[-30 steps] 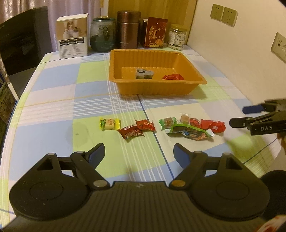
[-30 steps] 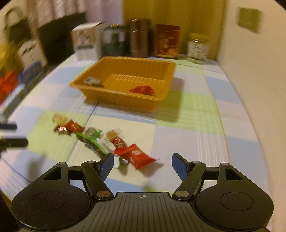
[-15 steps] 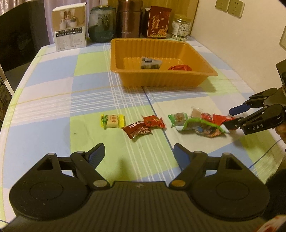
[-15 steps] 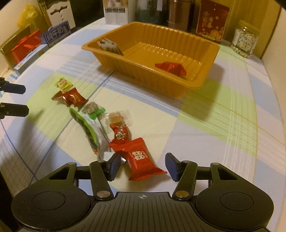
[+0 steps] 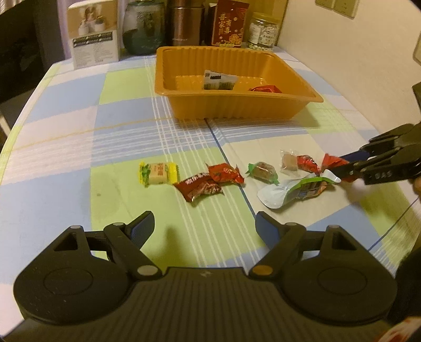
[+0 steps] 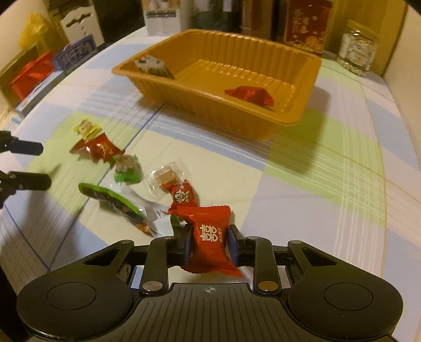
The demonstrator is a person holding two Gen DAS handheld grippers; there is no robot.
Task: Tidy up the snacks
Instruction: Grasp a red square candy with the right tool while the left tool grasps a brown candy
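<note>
An orange tray (image 5: pixel 236 105) holds a white-and-dark packet (image 5: pixel 218 80) and a red packet (image 5: pixel 264 89). In front of it lies a row of snacks: a yellow candy (image 5: pixel 158 172), a dark red candy (image 5: pixel 200 188), a green candy (image 5: pixel 261 171), a clear-wrapped sweet (image 5: pixel 289 161) and a green pouch (image 5: pixel 297 188). My right gripper (image 6: pixel 210 243) is low at the row's right end. Its jaws are closing with a red candy packet (image 6: pixel 210 234) between them, and both pads touch it. My left gripper (image 5: pixel 202 223) hangs open and empty, just short of the dark red candy.
A white box (image 5: pixel 92 36), a dark jar (image 5: pixel 143 26), a brown canister (image 5: pixel 185 23), a red tin (image 5: pixel 229 23) and a glass jar (image 5: pixel 263 33) line the table's back edge. A wall (image 5: pixel 342 65) runs along the right. Boxes (image 6: pixel 34 71) stand off the table's left side.
My right gripper dropped to the red candy packet and its jaws narrowed around it. My left gripper sank lower and nearer the snack row, still open.
</note>
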